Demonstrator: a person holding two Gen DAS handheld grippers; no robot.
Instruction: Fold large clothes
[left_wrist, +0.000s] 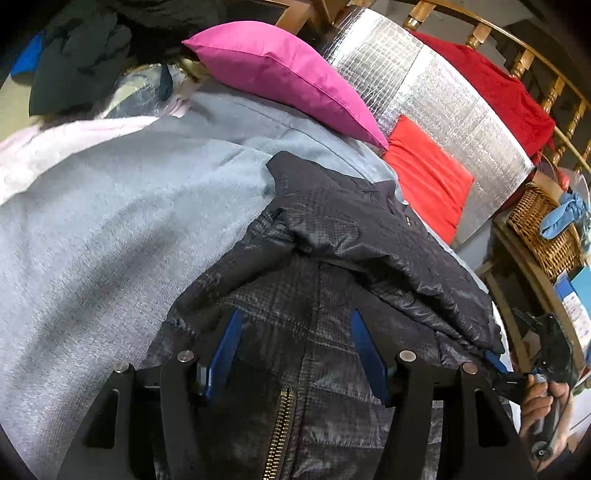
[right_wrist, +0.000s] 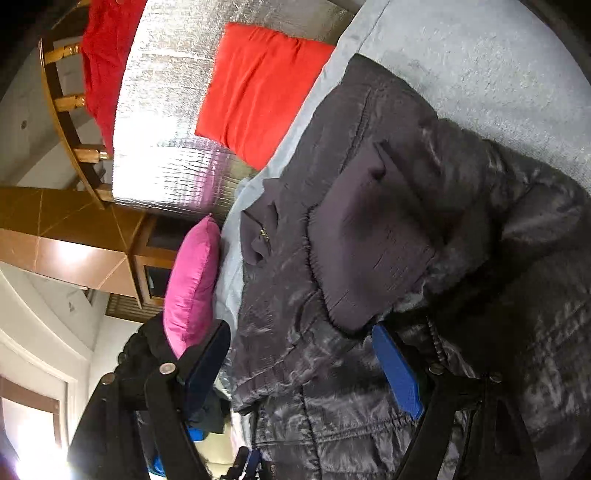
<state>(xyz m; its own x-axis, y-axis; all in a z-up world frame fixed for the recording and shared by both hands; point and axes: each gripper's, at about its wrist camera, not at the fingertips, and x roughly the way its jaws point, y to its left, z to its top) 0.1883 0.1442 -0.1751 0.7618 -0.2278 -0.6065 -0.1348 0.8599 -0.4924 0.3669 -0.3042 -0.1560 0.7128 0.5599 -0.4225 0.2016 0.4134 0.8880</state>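
Dark checked jacket (left_wrist: 332, 266) on grey blanket (left_wrist: 110, 221); magenta cushion (left_wrist: 284, 74), red cushion (left_wrist: 428, 173).

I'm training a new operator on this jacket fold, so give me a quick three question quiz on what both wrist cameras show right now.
1. True or false: the left gripper is clamped shut on the dark puffer jacket.
2. Which cushion lies against the silver insulated panel: A, the pink cushion; B, the red cushion; C, neither?
3. Fill in: the jacket lies on a light ____ blanket.

Key: 1 false, its fingers stand apart. 2 B. 3 blue.
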